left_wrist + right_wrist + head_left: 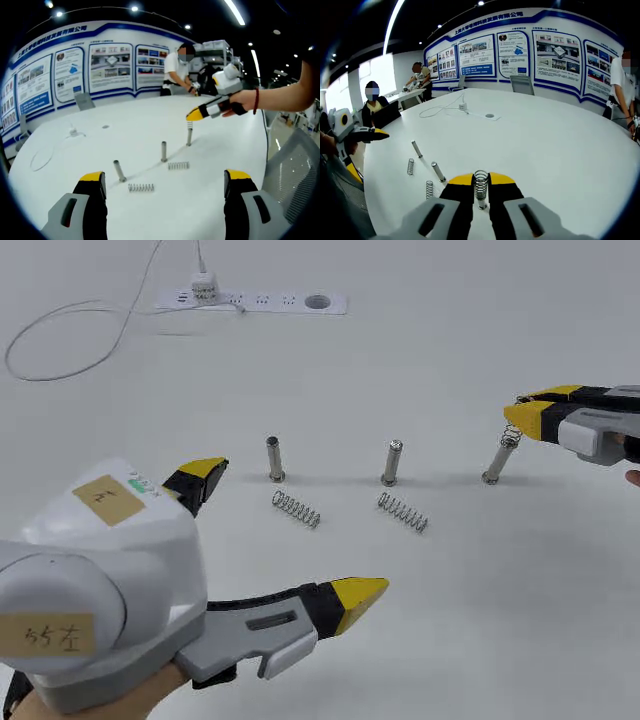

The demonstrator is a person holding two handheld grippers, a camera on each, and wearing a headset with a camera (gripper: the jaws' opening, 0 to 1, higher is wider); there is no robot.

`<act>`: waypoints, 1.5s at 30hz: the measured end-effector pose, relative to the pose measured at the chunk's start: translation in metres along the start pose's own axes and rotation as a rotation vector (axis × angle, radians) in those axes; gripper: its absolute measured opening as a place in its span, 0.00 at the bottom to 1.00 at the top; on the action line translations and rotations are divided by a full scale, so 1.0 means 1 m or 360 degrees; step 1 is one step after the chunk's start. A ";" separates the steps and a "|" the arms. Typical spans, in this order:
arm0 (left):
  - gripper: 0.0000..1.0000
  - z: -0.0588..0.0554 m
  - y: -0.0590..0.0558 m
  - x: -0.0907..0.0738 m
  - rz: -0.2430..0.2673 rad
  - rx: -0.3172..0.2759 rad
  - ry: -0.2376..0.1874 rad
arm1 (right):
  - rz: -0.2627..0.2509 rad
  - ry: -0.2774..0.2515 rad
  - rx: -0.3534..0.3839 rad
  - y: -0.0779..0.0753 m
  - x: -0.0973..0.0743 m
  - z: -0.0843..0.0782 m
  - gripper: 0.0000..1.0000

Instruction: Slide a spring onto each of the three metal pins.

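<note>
The left tongs (290, 530) hover with jaws wide apart over the white surface (450, 350), free room all around. The left pin (274, 458) and middle pin (392, 462) stand bare, with loose springs (296, 509) before them. The right tongs (520, 420), held level, are clamped on a third spring (481, 187) around the leaning right pin (494, 468). The right gripper view shows its coils from above.

My left gripper (285, 535) sits at the lower left of the head view, jaws spread wide, with my hand (130, 702) underneath it. My right gripper (522, 418) reaches in from the right edge, jaws pinched on a spring (480, 184).
</note>
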State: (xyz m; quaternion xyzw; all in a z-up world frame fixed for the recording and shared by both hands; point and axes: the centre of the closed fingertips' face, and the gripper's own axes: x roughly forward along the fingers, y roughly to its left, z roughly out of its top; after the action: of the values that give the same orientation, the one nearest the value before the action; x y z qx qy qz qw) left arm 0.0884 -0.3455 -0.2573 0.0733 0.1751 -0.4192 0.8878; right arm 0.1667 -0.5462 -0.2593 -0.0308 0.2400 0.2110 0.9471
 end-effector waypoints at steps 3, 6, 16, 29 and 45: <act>1.00 0.000 -0.001 0.000 -0.0002 0.0002 -0.0002 | -0.0002 0.0007 0.0002 0.000 0.001 -0.003 0.11; 1.00 0.000 0.000 0.000 0.0000 -0.0002 -0.0003 | -0.0005 0.0015 -0.0005 0.001 0.001 -0.006 0.11; 0.99 0.003 0.002 0.000 0.0000 0.0006 -0.0013 | -0.0027 -0.0021 -0.0020 0.002 0.004 -0.008 0.11; 0.98 0.003 0.002 0.001 0.0000 0.0000 -0.0011 | -0.0062 -0.0079 -0.0046 0.002 0.002 -0.007 0.11; 0.97 0.003 0.004 0.001 0.0008 0.0000 -0.0012 | -0.0086 -0.0063 -0.0073 0.001 0.008 -0.022 0.11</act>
State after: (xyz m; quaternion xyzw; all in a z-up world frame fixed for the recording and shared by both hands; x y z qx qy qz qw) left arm 0.0928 -0.3444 -0.2551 0.0721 0.1715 -0.4172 0.8896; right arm 0.1628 -0.5455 -0.2829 -0.0547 0.2153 0.1915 0.9560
